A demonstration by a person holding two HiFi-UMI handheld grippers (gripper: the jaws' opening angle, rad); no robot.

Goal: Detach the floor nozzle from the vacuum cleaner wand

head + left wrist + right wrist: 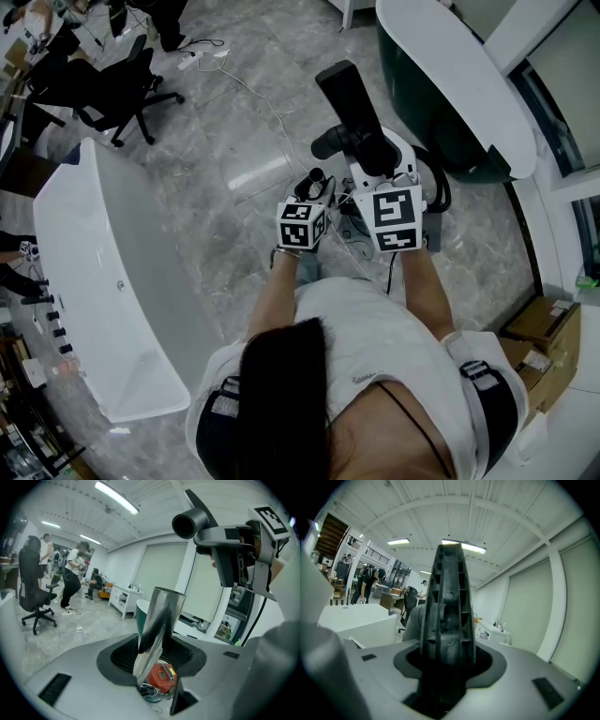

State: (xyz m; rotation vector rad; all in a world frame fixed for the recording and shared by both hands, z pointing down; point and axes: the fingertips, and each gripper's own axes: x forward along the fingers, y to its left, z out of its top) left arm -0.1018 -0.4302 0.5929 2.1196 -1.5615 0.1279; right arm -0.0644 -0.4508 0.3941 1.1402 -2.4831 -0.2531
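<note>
In the left gripper view a shiny metal wand [157, 625] stands between the jaws of my left gripper [152, 667], which is shut on it; a red part [161, 677] shows at the wand's foot. The wand's upper end is bare. To its upper right, my right gripper [248, 559] holds the floor nozzle's grey neck [190, 523], whose open round end is apart from the wand. In the right gripper view the black ribbed floor nozzle [449, 616] fills the gap of my right gripper [445, 667]. From the head view the nozzle [352, 103] sticks out past both marker cubes [302, 225].
A white bathtub [103, 281] lies at the left, with a black office chair [122, 103] beyond it. A white cable [253, 94] runs over the marble floor. Another tub [450, 84], white with a dark green side, stands at the upper right, and cardboard boxes [539, 323] at the right. People [70, 573] stand far back.
</note>
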